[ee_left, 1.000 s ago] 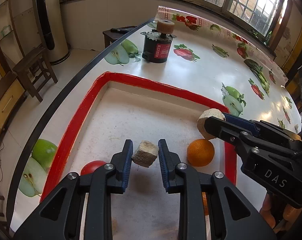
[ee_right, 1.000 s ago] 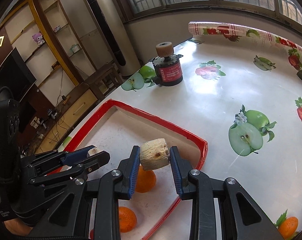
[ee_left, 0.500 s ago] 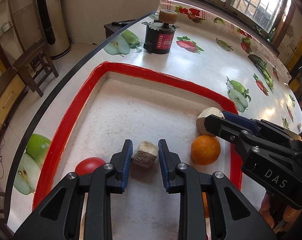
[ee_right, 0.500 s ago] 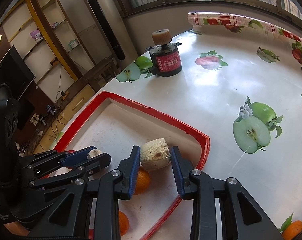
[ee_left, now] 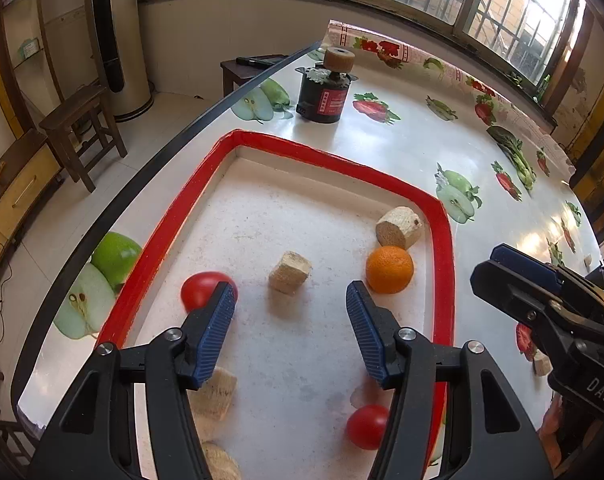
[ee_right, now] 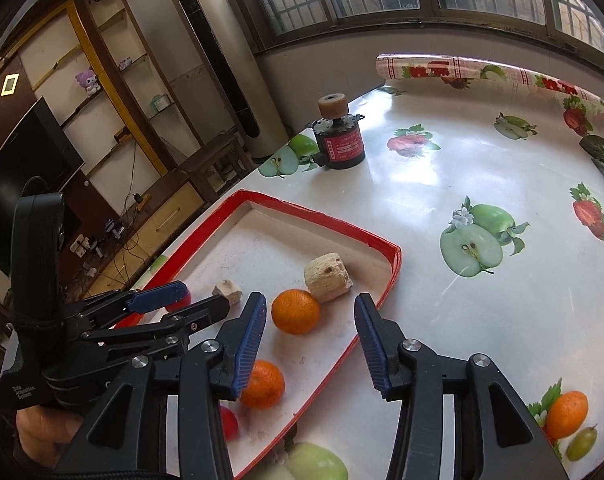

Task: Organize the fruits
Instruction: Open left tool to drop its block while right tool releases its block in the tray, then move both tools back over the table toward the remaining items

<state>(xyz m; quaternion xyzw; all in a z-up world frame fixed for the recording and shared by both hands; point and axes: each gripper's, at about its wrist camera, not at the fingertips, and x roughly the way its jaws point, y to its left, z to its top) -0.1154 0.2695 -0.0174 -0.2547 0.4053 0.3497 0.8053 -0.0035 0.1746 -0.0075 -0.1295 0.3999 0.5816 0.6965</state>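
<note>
Two pale, rough-cut chunks lie loose on the white floor of the red-rimmed tray (ee_left: 206,184): a small cube-like chunk (ee_left: 290,272) near the middle, and a larger round chunk (ee_left: 399,227) in the far right corner, close beside an orange (ee_left: 389,269). We see our left gripper (ee_left: 290,306) just above the small chunk, jaws spread after having just been opening, its blue pads clear of the piece, which sits just ahead of the gap between them. Our right gripper (ee_right: 310,332) has likewise just been opening; its jaws stand apart with nothing pinched, the round chunk (ee_right: 328,271) lying on the tray just beyond the fingertips. A red tomato-like fruit (ee_left: 201,289) sits partly behind the left finger, a second red fruit (ee_left: 367,426) lies nearer the camera by the right rim, and a second orange (ee_right: 262,385) shows under the right gripper's left finger. More pale chunks (ee_left: 214,396) rest at the tray's near end. The tray sits on a table (ee_right: 462,184) covered with a glossy fruit-printed cloth; beyond it stands a small black motor (ee_left: 323,94) with a red label and a tan roller on top. A hand (ee_right: 42,436) grips the left tool's handle in the right wrist view.
</note>
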